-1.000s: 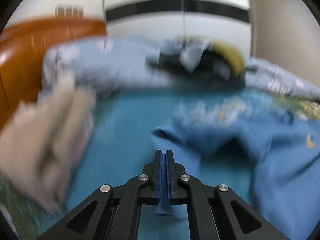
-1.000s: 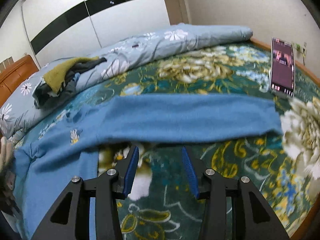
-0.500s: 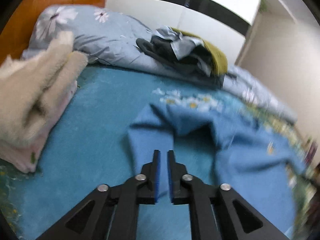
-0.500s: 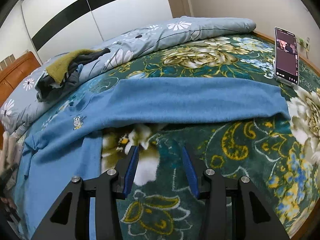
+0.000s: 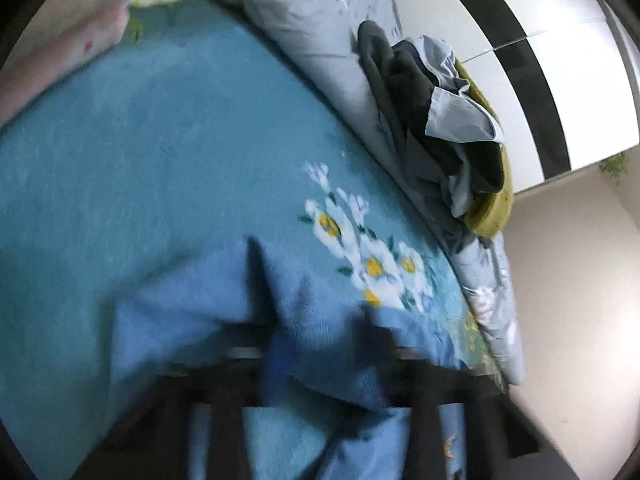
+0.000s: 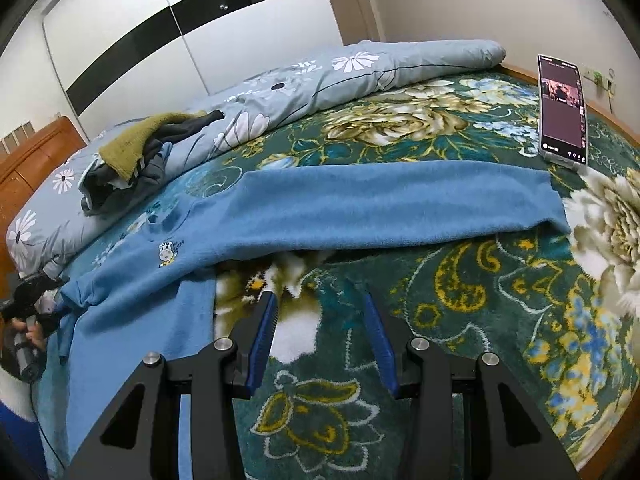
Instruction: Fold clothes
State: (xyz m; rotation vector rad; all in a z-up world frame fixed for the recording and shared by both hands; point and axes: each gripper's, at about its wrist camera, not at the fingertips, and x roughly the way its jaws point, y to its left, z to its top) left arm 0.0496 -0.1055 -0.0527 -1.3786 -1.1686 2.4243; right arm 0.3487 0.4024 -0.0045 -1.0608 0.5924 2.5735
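Blue garment [image 6: 360, 204] spread across floral blanket [image 6: 460, 300], one leg stretched sideways toward phone [image 6: 562, 110], other leg running down left edge of right wrist view; small cartoon print near waist. Right gripper [image 6: 322, 340] above blanket, just beside garment, jaws apart, nothing between them. Left gripper [image 5: 320, 364] badly blurred, low at garment's fabric [image 5: 192, 320]; cannot tell whether clenched or released. Clothes pile [image 6: 132, 160] on rolled quilt [image 6: 360, 68] behind; wardrobe [image 6: 200, 32] beyond.
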